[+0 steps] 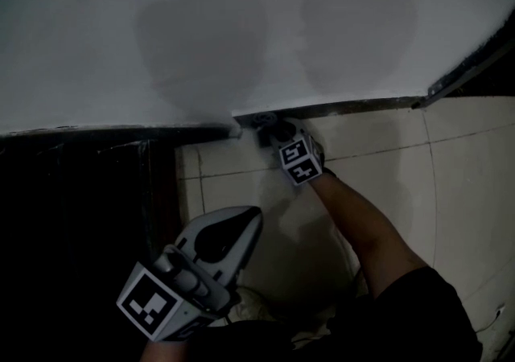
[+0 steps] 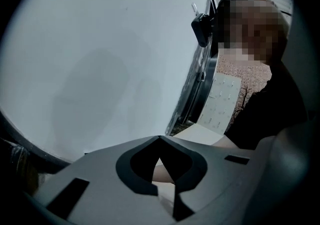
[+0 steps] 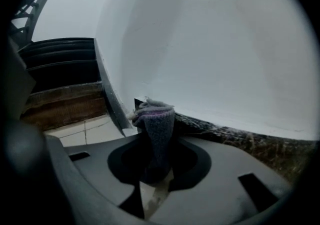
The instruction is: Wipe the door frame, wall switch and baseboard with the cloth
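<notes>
Two grippers in shot, and only one is at work. The right gripper (image 1: 270,125) is down low at the foot of the white wall (image 1: 241,6), its jaws clamped on a bunched grey knitted cloth (image 3: 156,124) that pokes out past the tips. The free end of the cloth is pressed right at the end of the dark baseboard (image 1: 346,104), at the corner where the wall turns and gives way to dark woodwork (image 1: 80,191) on the left; what that woodwork is I cannot tell. The marker cube (image 1: 299,161) faces up at the head camera, with the person's bare forearm (image 1: 362,224) stretching back from it over the pale tiled floor (image 1: 402,167) to a dark sleeve (image 1: 418,312). The left gripper (image 1: 252,215) is held back, nearer the body and well apart from the wall. Its jaws meet at the tips and nothing is between them; its own view shows only the forearm through the gap behind the tips. Its nose points toward the wall and the other gripper. Two soft round shadows (image 1: 201,47) lie on the wall above the baseboard.
</notes>
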Tool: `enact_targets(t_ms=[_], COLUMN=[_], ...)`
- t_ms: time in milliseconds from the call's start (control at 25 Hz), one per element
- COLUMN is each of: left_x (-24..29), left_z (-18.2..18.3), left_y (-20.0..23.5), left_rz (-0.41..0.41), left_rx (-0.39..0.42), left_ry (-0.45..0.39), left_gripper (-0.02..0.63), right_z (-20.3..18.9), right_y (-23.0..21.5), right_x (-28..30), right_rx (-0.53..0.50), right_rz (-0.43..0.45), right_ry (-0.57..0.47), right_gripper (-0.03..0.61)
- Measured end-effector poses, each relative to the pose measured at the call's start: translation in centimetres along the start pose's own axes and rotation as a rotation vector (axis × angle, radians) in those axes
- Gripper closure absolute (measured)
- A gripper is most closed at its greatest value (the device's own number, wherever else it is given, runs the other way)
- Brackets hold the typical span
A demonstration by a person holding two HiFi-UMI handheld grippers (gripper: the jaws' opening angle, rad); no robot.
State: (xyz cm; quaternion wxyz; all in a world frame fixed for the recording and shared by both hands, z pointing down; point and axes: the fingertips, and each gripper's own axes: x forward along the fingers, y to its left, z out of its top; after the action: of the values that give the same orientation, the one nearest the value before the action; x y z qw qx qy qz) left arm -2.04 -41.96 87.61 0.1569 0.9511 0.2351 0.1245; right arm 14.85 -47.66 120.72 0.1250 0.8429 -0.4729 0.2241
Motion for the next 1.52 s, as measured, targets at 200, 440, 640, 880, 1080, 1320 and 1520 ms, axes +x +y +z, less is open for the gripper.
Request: enact_targets(t_ms=[200,440,640,880,1080,1320,1520], left_x=[1.1,2.6,4.2,6.6,7.9,9.3,10.7], left_z=[0.1,-0.5,-0.7,-0.8,-1.5,-1.9,-2.0], left_y=[-1.3,-2.3,-3.2,-5.4,-6.5,-7.8,-8.5], left_rz=[-0.026,-0.031,-0.042,-0.084,-0.102,-0.125,-0.139], left_rx=[0.008,0.004,0.0,0.019,0.021,0.035,0.037], left_ry=[0.0,0.025,0.036,0.048,0.07,0.084,0.082], left_gripper=[0.612,0.613,0.612,0.614,0.612,0.612,0.613], right_z=[-0.9,-1.8,-2.9,-3.3,-4.0,-5.3,-6.6], right_y=[-2.3,-5.4,-8.1,-10.8,-13.5,-16.9,-19.7], right_x=[-1.9,-3.9,-5.8,-7.7,-9.7,-11.9,-13.7], right_rx=[-0.01,0.018,0.03,0.049,0.052,0.083,0.096], right_rz=[-0.029,-0.067,-0.099,-0.132,-0.171,-0.226,-0.279], right_ry=[0.012,0.033,0.042,0.042,0.042,0.046,0.059], right_gripper=[0.486,0.486,0.486,0.486,0.486,0.486,0.486])
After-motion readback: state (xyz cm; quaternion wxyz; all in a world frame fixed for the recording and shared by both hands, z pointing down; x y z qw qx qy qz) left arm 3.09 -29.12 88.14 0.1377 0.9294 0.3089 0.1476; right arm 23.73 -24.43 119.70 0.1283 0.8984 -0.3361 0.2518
